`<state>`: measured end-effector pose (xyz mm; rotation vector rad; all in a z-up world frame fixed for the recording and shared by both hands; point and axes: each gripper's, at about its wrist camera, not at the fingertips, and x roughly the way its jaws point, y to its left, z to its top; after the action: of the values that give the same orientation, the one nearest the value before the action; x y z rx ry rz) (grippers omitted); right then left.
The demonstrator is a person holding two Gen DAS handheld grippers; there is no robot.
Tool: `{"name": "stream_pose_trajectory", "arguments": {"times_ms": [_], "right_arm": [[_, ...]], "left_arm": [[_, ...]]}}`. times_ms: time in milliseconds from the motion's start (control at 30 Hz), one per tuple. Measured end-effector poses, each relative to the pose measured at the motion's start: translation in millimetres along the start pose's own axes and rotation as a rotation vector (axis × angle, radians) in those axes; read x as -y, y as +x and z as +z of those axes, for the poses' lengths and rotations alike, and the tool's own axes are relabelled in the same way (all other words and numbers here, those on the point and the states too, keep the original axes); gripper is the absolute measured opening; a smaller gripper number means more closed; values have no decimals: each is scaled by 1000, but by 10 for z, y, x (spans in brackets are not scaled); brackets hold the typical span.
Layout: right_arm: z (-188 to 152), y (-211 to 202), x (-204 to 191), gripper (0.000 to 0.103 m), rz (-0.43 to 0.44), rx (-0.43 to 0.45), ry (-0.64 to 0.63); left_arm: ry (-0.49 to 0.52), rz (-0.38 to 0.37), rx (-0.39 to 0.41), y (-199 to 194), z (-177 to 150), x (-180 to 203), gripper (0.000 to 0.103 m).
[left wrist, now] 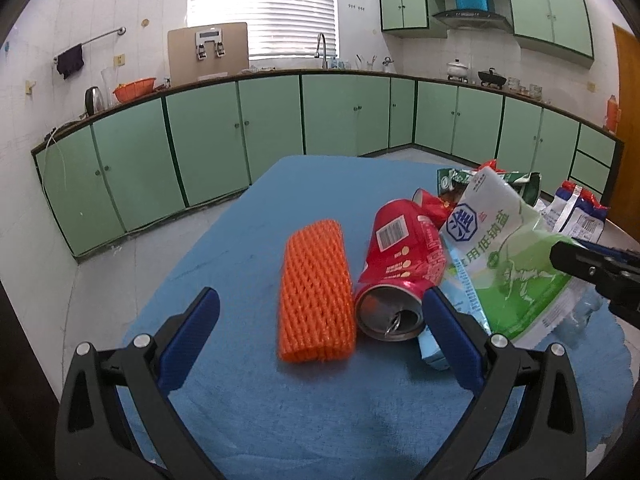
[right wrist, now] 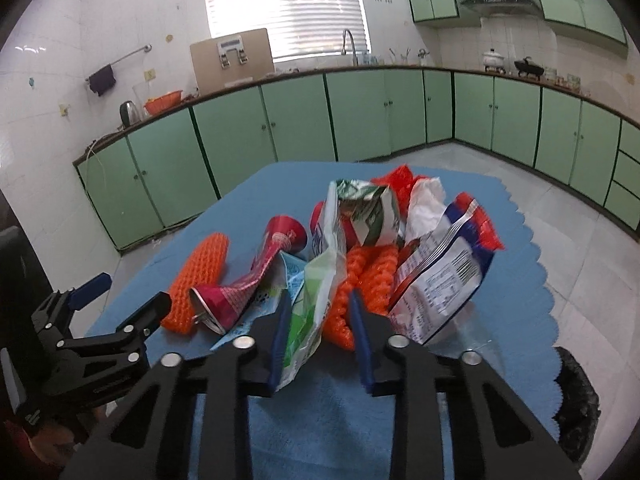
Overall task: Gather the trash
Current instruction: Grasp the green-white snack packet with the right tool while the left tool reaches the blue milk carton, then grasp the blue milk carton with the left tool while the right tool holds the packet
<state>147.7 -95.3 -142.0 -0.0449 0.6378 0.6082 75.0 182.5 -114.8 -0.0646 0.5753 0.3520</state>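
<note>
A heap of trash lies on a blue cloth (left wrist: 280, 400). My left gripper (left wrist: 320, 300) is open; an orange foam net (left wrist: 316, 296) lies flat between its fingers, untouched. A crushed red can (left wrist: 400, 268) rests beside the right finger. My right gripper (right wrist: 320, 318) has its jaws narrow but open around the lower edge of a green-white bag (right wrist: 312, 308). The bag leans on the left pad, and a gap shows at the right pad. A second orange net (right wrist: 360, 280) lies just behind. The right gripper (left wrist: 592, 268) also shows at the bag (left wrist: 508, 256) in the left wrist view.
A white-blue-red snack bag (right wrist: 440, 276), a green carton (right wrist: 372, 216) and a white wrapper (right wrist: 424, 200) crowd the heap's right side. A black bin bag (right wrist: 576, 400) sits on the floor by the table's right edge. Green cabinets (left wrist: 208, 140) line the walls behind.
</note>
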Motion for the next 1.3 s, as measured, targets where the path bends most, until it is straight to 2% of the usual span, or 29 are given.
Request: {"name": "stream_pose_trajectory", "arguments": {"times_ms": [167,333,767,900,1167,1300], "right_arm": [[-42,90,-57,12,33,-30,-21],[-16,14,-121,4,55,-12,-53],[206,-456,-73,2,68,100,-16],[245,-584,13,2,45,123,8],[272,-950,341,2,-18,169,78],[219,-1091,515,2,-68,185,113]], "left_arm": [[-2,-6,-13,78,-35,3,98],[2,-13,-18,114,-45,21,98],[-9,-46,-10,118,-10,127,98],[-8,-94,-24,76,-53,254,97],[38,-176,-53,79,-148,670,85],[38,-183,-76,140,-113,779,85]]}}
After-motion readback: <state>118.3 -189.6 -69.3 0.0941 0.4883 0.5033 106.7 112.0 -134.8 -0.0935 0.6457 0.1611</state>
